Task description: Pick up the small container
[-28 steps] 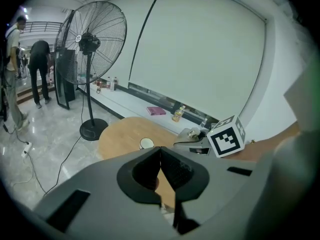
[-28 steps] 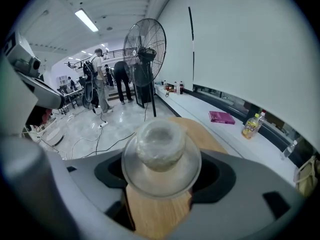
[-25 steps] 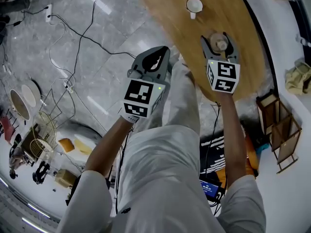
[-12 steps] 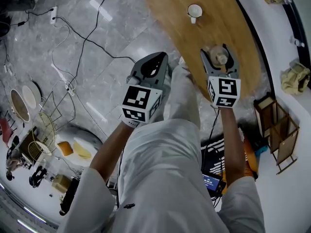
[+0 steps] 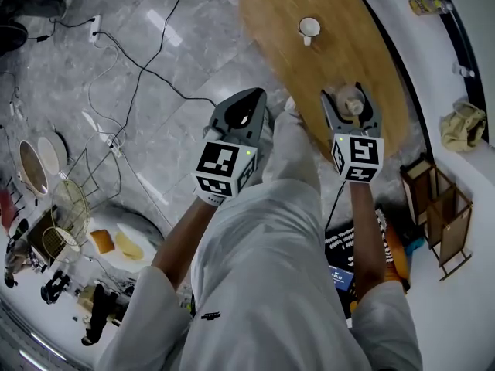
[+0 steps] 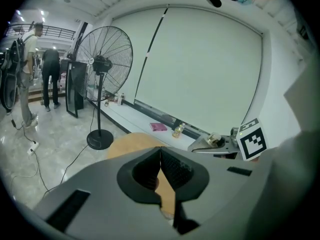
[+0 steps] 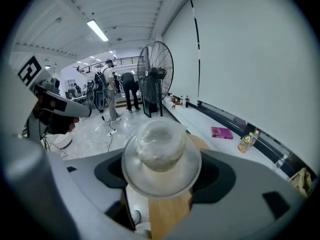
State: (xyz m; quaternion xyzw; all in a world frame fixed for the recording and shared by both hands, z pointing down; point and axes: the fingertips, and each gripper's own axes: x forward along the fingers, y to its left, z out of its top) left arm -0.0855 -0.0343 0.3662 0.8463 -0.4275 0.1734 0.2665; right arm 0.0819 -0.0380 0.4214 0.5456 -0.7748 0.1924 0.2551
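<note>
Clear small container (image 7: pixel 161 151) (contents unclear) clamped by right gripper (image 5: pixel 349 99), left gripper (image 6: pixel 160 153) closed empty, white cup (image 5: pixel 309 28) on table (image 5: pixel 367 52)

The left gripper (image 5: pixel 249 99) is held out on the bare left forearm (image 5: pixel 182 236), pointing forward and somewhat down. Its jaws are pressed together with nothing between them. The right gripper (image 5: pixel 349 99), on the straight right forearm (image 5: pixel 362 226), points much the same way, alongside the left but not touching it. Its jaws stand wide, clamped on opposite sides of the small container (image 7: pixel 161 154) between them.
</note>
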